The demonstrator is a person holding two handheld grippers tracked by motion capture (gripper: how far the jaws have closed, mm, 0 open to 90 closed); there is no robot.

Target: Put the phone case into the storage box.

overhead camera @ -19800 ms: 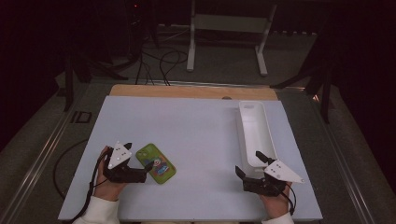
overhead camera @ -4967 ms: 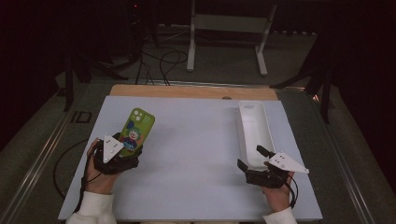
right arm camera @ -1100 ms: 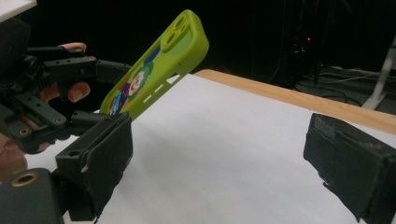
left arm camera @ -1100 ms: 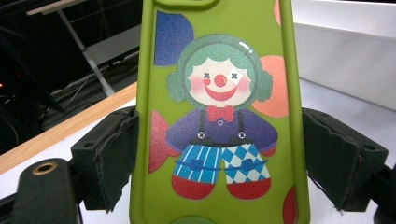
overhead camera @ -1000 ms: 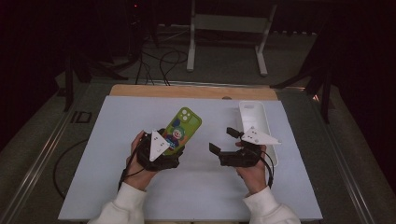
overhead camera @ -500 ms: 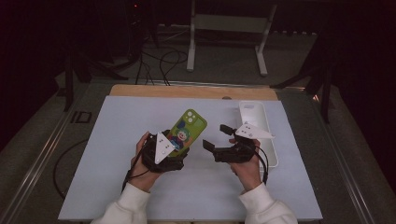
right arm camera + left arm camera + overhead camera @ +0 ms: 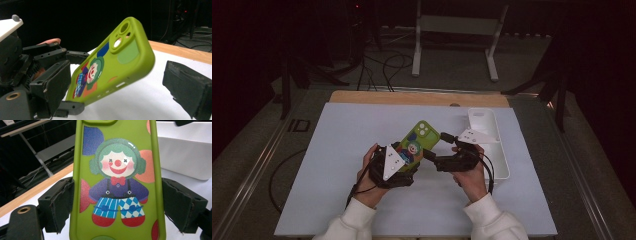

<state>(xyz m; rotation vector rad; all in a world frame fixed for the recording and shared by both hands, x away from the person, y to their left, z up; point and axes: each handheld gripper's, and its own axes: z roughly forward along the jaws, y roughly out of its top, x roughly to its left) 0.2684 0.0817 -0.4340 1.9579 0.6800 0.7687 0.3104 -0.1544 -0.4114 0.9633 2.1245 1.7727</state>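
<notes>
Green clown phone case (image 7: 117, 182) clamped by its long edges in left gripper (image 7: 404, 162) at frame centre — light, rubbery, probably flexible — right gripper (image 7: 112, 87) gaping wide, best taken by the free camera end.

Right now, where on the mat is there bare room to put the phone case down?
The mat is bare all along its left half, from the wooden strip down to the near edge. The far middle, between strip and case, is free too. It is crowded at centre-right: both grippers meet there beside the white tray.
</notes>
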